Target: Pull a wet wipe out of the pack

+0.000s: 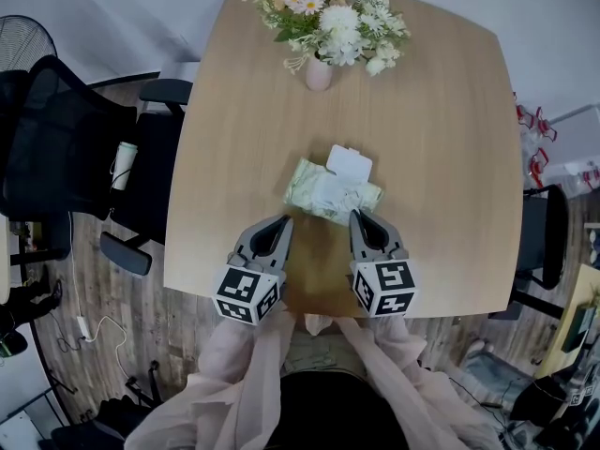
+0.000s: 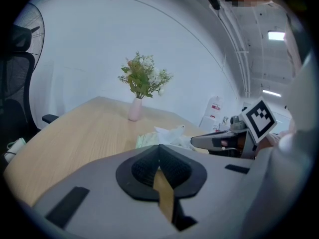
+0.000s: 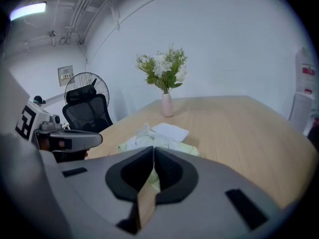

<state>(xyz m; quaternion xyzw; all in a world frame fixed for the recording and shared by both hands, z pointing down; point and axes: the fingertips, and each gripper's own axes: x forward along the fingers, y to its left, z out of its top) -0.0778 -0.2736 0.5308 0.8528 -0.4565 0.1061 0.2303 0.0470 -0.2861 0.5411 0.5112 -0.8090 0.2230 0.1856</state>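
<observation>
Nearest, pale pink sleeves (image 1: 248, 373) lead to the 2 tools over the near edge of the wooden table (image 1: 450, 157). The left gripper (image 1: 284, 221) has its jaws pressed together on nothing, its tip just short of the near left corner of the wet wipe pack (image 1: 302, 184). The right gripper (image 1: 356, 216) is also closed tight, its tip at the pack's near right edge, where a crumpled white wet wipe (image 1: 336, 189) bulges out of the opening. I cannot tell whether a fold of it is caught between the pads. Behind the wipe, the white lid flap (image 1: 350, 162) lies folded back. Further off stands the pink vase (image 1: 319, 73) of flowers (image 1: 328, 12).

The step in hand looks like the pinch before the pull. To do it well, the left tip should press the pack down while the right draws up and back slowly, so that 1 sheet comes free and the pack stays put. If the pads caught nothing, reopen and bite deeper into the tuft.

Only the head view shows both tips against the pack. The left gripper view alone shows the wipe standing above the pack beside the right tool. The right gripper view shows the flap from the side, and the pack through the gap under its pads
</observation>
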